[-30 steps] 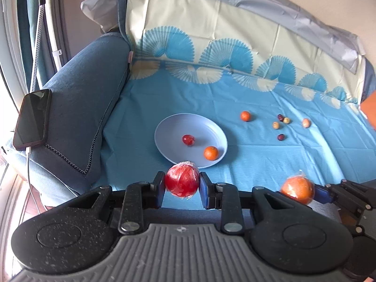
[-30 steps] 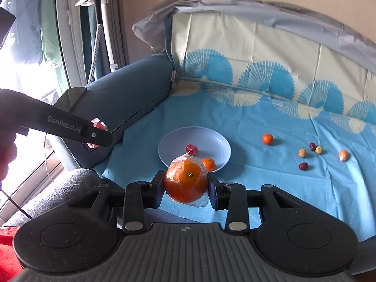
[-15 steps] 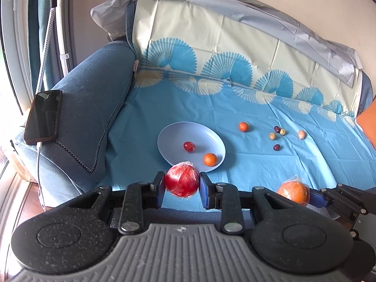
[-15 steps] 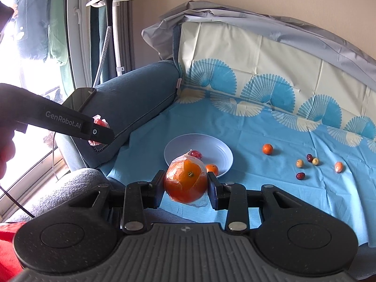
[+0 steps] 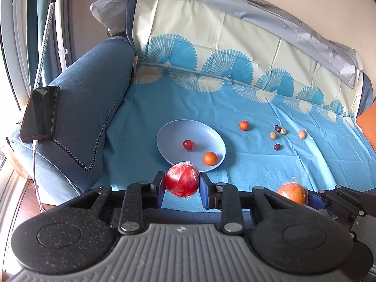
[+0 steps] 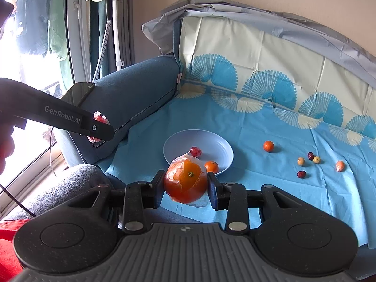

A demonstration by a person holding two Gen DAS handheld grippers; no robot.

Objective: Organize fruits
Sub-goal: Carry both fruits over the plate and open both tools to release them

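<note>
Holding: left gripper [image 5: 182, 183] clamped on a wrapped red fruit [image 5: 182, 179], right gripper [image 6: 185, 188] clamped on a wrapped orange [image 6: 185, 181], both up off the sofa

Plate: light blue plate [image 5: 171, 131] sits straight ahead on the blue cloth [image 5: 258, 164], already got a small red fruit [image 5: 188, 145] and a small orange [image 5: 209, 158] in it

Key relation: plate's dead ahead and below both loads, left gripper looks a bit nearer imo

Leftovers: another small orange [image 5: 244, 125] plus a handful of tiny fruits [image 5: 277, 137] lying loose, well right of the plate

Axis: both fruits are round so no long axis to worry about
</note>
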